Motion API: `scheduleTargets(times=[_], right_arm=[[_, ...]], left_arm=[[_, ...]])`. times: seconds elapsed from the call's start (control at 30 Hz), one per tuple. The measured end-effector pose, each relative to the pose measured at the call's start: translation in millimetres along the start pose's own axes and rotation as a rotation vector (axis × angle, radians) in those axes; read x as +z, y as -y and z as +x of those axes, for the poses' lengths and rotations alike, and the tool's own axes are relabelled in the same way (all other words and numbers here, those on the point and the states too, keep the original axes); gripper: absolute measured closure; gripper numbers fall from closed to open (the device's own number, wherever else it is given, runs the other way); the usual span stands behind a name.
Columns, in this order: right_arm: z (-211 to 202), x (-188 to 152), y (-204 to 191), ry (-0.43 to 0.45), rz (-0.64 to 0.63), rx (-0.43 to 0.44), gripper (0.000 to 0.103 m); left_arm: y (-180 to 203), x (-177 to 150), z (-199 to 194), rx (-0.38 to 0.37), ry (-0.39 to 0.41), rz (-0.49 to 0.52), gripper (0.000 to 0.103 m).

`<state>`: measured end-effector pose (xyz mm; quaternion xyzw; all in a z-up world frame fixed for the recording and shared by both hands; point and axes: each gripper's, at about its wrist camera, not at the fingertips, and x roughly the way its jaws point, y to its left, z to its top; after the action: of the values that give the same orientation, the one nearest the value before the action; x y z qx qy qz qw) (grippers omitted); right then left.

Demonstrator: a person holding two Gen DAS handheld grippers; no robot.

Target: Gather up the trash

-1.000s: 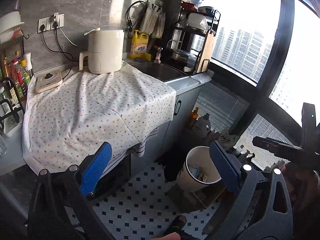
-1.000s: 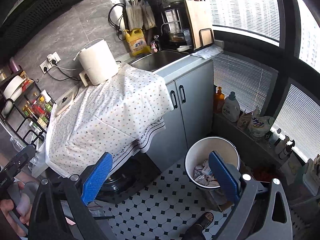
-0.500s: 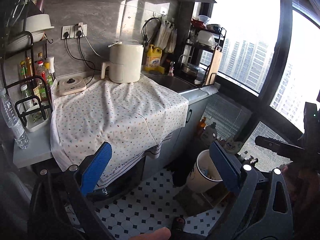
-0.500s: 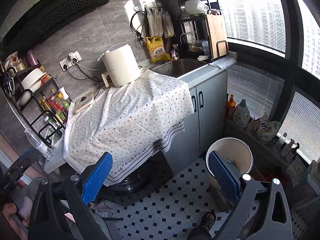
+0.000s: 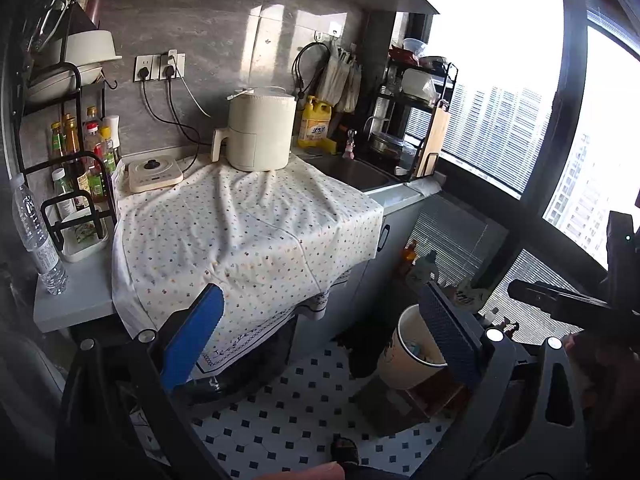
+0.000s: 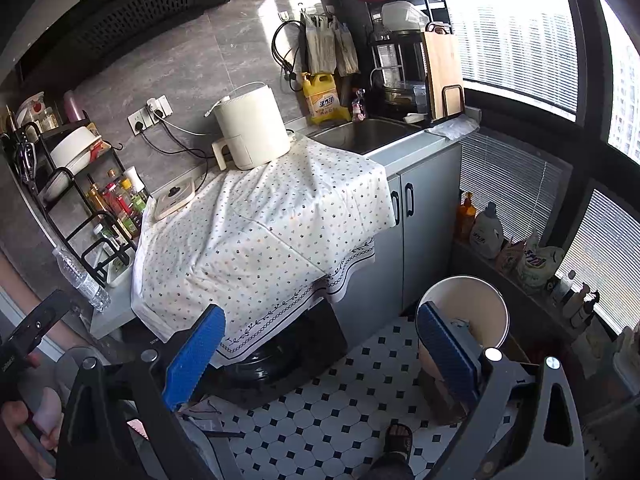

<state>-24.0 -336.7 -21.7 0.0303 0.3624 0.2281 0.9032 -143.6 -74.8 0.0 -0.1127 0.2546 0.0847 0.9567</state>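
Trash, some crumpled scraps, sits inside the round white bin on the black-and-white tiled floor, beside the grey cupboard. Both tools, the left gripper and the right gripper, are spread wide with nothing between their blue pads, near the spotted white cloth.

the right gripper hangs in the air with its blue jaws spread wide and nothing between them. just behind the right jaw stands a white trash bin on the checkered floor. above and behind the left jaw a dotted cloth drapes the counter, with a cream appliance on its far edge.
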Motion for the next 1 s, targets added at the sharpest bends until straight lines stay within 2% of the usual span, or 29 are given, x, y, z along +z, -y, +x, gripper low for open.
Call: scheduleTargets(times=[0.4, 1.0], right_arm=[[5.0, 4.2, 9.5, -0.002, 0.007, 0.005, 0.009], [-2.0, 3.9, 19.5, 0.018, 0.022, -0.010, 0.009]], left_arm=[[4.9, -0.7, 0.4, 0.014, -0.002, 0.001, 0.006], [15.7, 2.9, 3.1, -0.012, 0.010, 0.016, 0.006]])
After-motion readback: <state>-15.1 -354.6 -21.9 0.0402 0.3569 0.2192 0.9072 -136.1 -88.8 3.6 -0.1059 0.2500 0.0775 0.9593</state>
